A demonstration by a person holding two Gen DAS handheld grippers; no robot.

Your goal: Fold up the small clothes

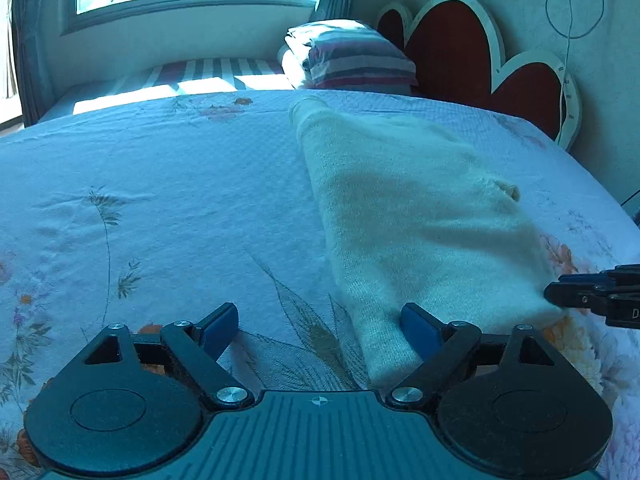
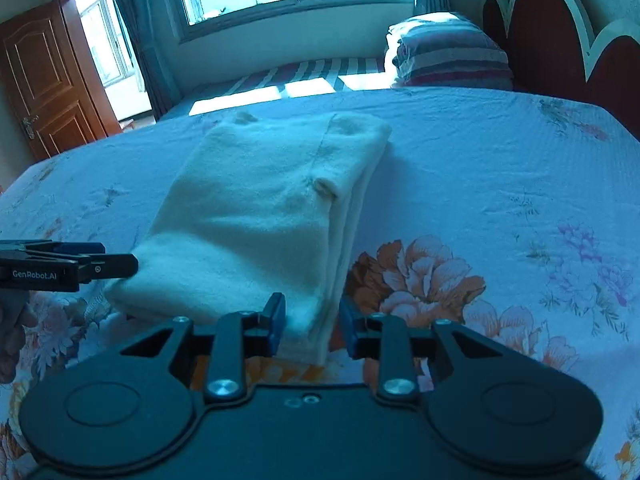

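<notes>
Sweater [image 2: 256, 216] folded on bedspread [image 2: 480, 168]; left tongs [image 1: 318, 330] spread, right tongs [image 2: 312, 326] loosely straddling its corner

The garment [image 2: 256, 216] is plain cream-white. The bedspread [image 1: 160, 200] is pale blue-white, printed with orange and purple flowers and green sprigs, and the pillow [image 1: 356, 56] has grey, white and red stripes. The headboard [image 1: 452, 52] is dark red, edged white; both grippers are black with blue pads [image 1: 218, 326].
</notes>
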